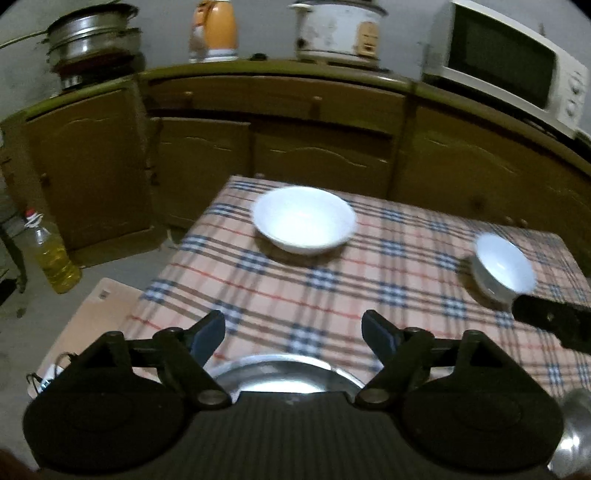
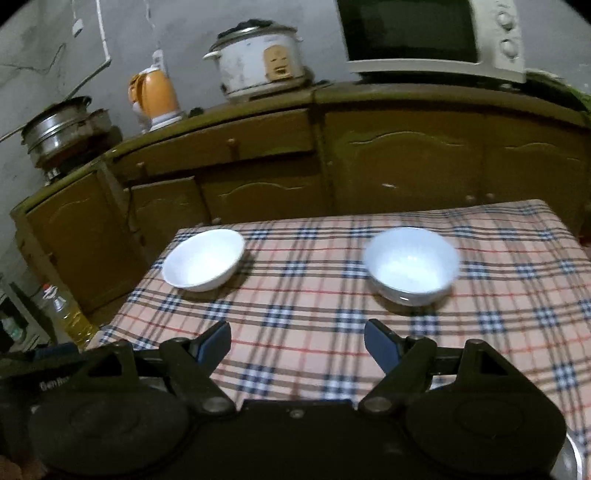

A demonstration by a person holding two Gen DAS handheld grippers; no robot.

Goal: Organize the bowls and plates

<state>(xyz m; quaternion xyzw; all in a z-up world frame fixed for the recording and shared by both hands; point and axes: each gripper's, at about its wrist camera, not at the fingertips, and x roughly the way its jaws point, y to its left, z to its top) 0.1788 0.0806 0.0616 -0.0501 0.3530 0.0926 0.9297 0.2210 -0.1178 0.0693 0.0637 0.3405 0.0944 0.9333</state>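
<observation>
A wide shallow white bowl (image 1: 304, 219) sits at the far left of the plaid table (image 1: 332, 288); it also shows in the right wrist view (image 2: 203, 260). A smaller deep white bowl (image 1: 504, 267) sits to its right, also in the right wrist view (image 2: 412, 266). A steel plate (image 1: 288, 376) lies at the near edge, just under my left gripper (image 1: 293, 334), which is open and empty. My right gripper (image 2: 297, 345) is open and empty, above the cloth short of the deep bowl. Its dark finger shows in the left wrist view (image 1: 554, 321).
Wooden cabinets (image 1: 295, 147) stand behind the table, bearing a microwave (image 1: 509, 62), a rice cooker (image 1: 338, 29), an orange kettle (image 1: 214, 31) and stacked steel pots (image 1: 92, 40). An oil bottle (image 1: 53, 254) stands on the floor at left. Another steel item (image 1: 572, 435) lies at the near right.
</observation>
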